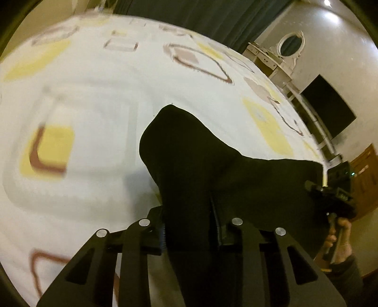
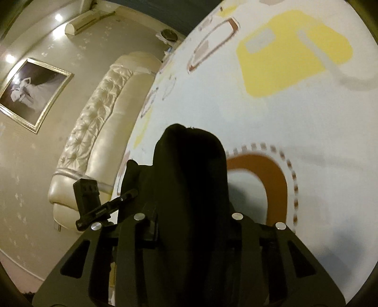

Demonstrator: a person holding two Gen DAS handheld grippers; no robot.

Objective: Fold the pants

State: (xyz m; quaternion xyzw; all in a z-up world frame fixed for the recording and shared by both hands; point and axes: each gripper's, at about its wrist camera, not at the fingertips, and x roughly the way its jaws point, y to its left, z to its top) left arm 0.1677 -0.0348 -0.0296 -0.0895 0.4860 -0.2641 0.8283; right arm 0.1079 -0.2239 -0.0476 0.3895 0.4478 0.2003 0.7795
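I see the black pants point(image 1: 212, 165) bunched and lifted above the patterned bedspread point(image 1: 106, 94), stretched between my two tools. My left gripper point(image 1: 189, 226) is clamped on the cloth; my right gripper point(image 2: 191, 219) is clamped on it too. A tufted headboard point(image 2: 94, 132) stands far left.

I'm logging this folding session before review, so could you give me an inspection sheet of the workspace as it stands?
Surface: bedspread, white with yellow and brown shapes; blurred in both views.
Job's things: black pants, lifted above the bedspread and held at two places.
Clutter: nothing seen on the bedspread.
Grippers: left gripper shut on the pants; right gripper shut on the pants.
Cables: nothing seen.
Surroundings: cream tufted headboard, framed picture, air conditioner, dressing table with oval mirror, dark screen, dark curtain.
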